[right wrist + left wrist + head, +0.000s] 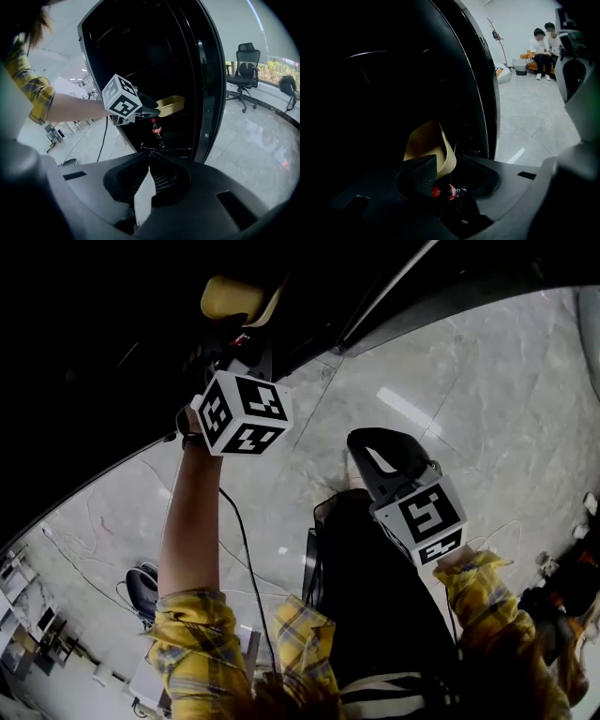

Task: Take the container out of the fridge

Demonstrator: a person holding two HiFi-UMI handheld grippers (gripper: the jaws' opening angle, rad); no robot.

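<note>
A shallow yellow container [171, 105] sits at the mouth of the dark open fridge [140, 56], held level. My left gripper [149, 111] is shut on its near wall; up close, the yellow wall [429, 145] bends against a ribbed pad [423, 173]. From above, the left gripper [242, 334] reaches into the black fridge with the container [232, 296] at its tip. A cola bottle [156, 129] with a red cap [436, 191] stands upright on a shelf just below. My right gripper [364, 440] hangs back over the floor, shut with nothing in it; its jaws [149, 161] meet.
The fridge door [211, 79] stands open to the right. An office chair [244, 65] is farther right. Two people [543, 47] sit on a bench far back beside a basket [520, 66]. Cables [239, 540] and shoes [141, 589] lie on the grey floor.
</note>
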